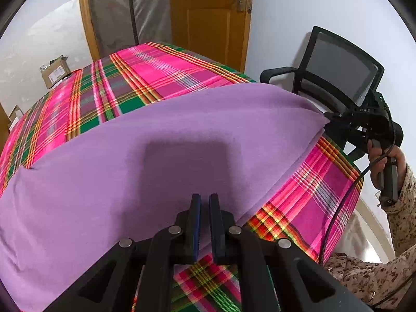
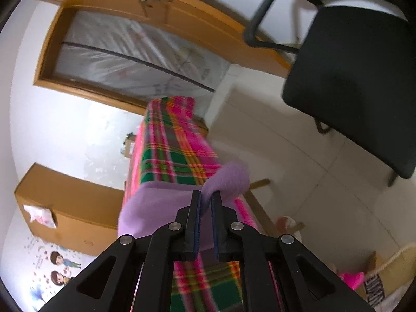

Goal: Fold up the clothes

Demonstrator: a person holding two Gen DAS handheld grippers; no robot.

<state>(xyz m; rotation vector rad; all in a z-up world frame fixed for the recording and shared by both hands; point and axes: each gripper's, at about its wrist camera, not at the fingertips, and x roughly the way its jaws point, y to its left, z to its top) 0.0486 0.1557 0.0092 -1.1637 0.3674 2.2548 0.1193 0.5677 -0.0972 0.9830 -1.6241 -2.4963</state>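
one table (image 1: pixel 161 72), draped in a pink-and-green plaid cloth, carries everything; a black mesh chair (image 1: pixel 340 70) stands just past its far right corner, against the wall beside an orange door (image 1: pixel 208 18).

purple garment (image 1: pixel 161 135): lies spread across the near half of the table as a broad, smooth band with a straight far edge, its right end lifted off the cloth and drawn to a point. likely stretched taut to square the edge for a fold; how many folds it already carries i cannot tell.

right gripper (image 2: pixel 205 202): pinching that right corner, purple fabric bunched between the blue pads and spilling past them. a person's hand (image 1: pixel 387 163) in a patterned sleeve works the handle.

left gripper (image 1: pixel 205 208): at the garment's near edge, fingers drawn close with a thin gap between them. fabric seems to run in between, so probably nipping the hem, but the contact is not clear enough to be sure.
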